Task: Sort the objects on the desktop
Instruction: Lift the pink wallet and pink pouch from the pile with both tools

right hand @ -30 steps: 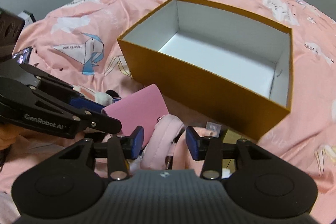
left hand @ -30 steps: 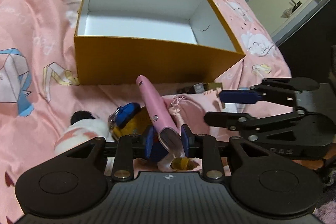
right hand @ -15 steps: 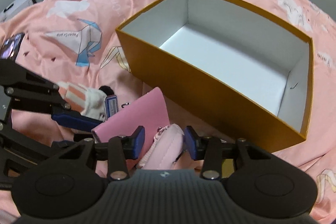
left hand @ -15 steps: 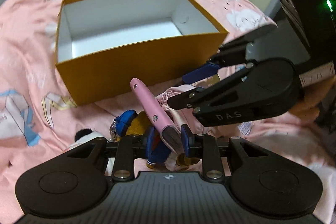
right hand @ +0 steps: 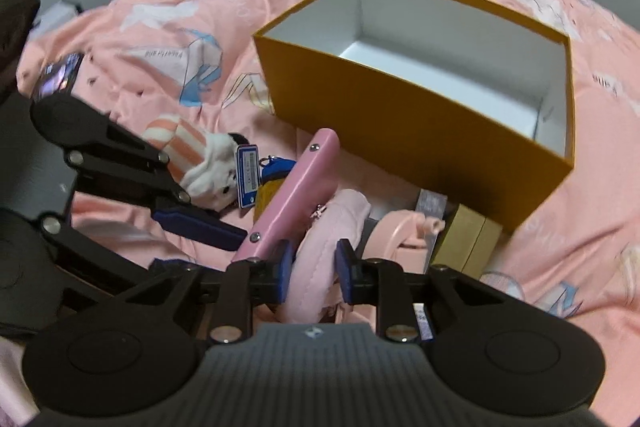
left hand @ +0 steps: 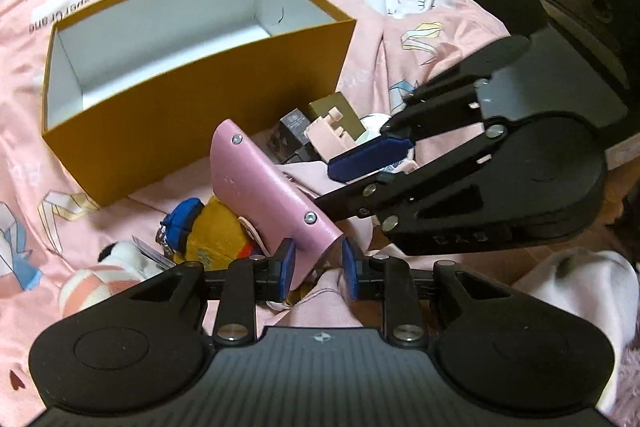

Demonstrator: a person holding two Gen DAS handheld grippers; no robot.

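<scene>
Pink case (left hand: 267, 193): I hold its near end between the blue pads of my left gripper (left hand: 316, 269); it slants up and away toward the yellow box, with two metal studs showing on its face. In the right wrist view the same case (right hand: 298, 195) rises just left of my right gripper.
Left gripper: narrow, pads pressed on the case's lower end; its jaws have just drawn in a little further around the case.
Pink pouch (right hand: 324, 247): soft and padded, with a zipper pull near its top, lying on the bed against the case's right side.
Right gripper (right hand: 311, 269): narrow, its jaws have just been drawing together with the pouch between them; the left pad touches the pouch, a thin gap seems to remain at the right pad, so I cannot tell whether the squeeze is complete.
Yellow box (left hand: 168, 115): open-topped, white inside, standing on the bed just beyond the pile.
Plush toys: a yellow one with a blue cap (left hand: 208, 231) under the case, a white one with pink stripes (right hand: 192, 155) farther left, carrying a blue tag.
Small boxes: a gold one (right hand: 466, 243) and a dark one (left hand: 294, 127) beside the yellow box's near corner, with a pale pink plastic piece (left hand: 326, 135) against them.
Bed: pink cover (right hand: 140, 39) printed with paper cranes and clouds under everything.
</scene>
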